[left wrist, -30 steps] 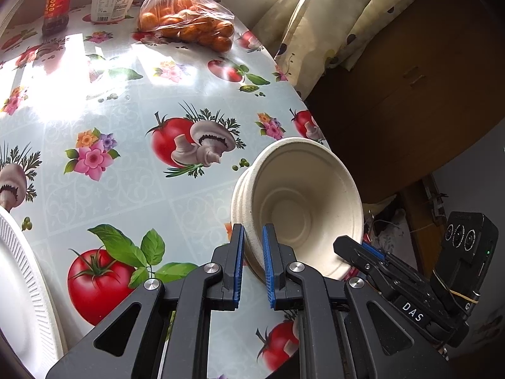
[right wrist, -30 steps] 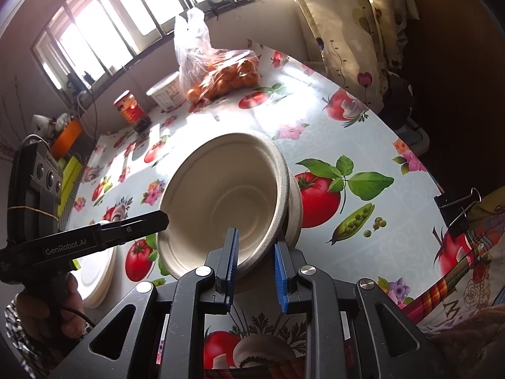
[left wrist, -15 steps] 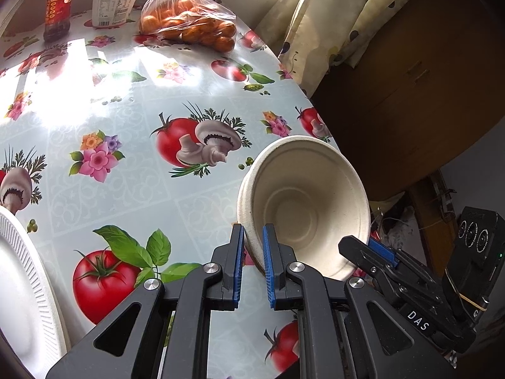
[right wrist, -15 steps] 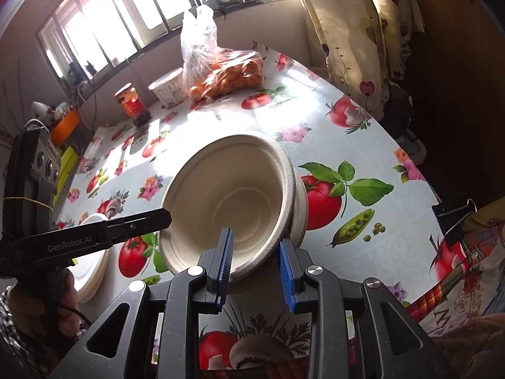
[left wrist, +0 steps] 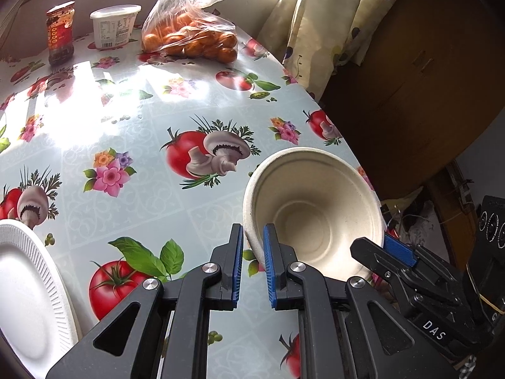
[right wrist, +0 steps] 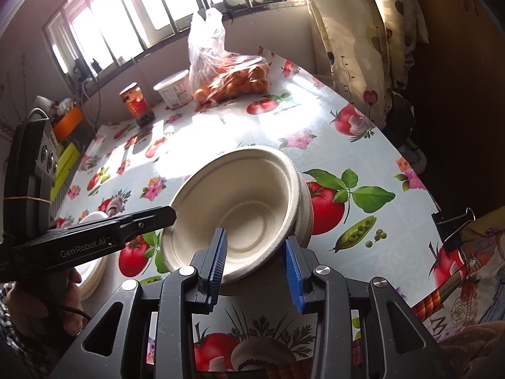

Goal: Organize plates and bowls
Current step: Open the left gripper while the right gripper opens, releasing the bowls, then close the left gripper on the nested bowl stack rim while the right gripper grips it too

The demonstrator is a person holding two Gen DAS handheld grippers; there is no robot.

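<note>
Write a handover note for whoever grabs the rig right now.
Left gripper: shut on the near rim of the bowl stack, holding it tilted.
Right gripper: jaws opening, pads now off the rim between them.
White plates: stacked at the table's left edge.
Done: bowls nested together.
Left: probably set the bowl stack down level, then release.

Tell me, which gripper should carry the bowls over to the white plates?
Probably the left. The left gripper is clamped on the rim of the bowls, and the white plates lie on its side. The right gripper is opening, its pads off the rim.
</note>
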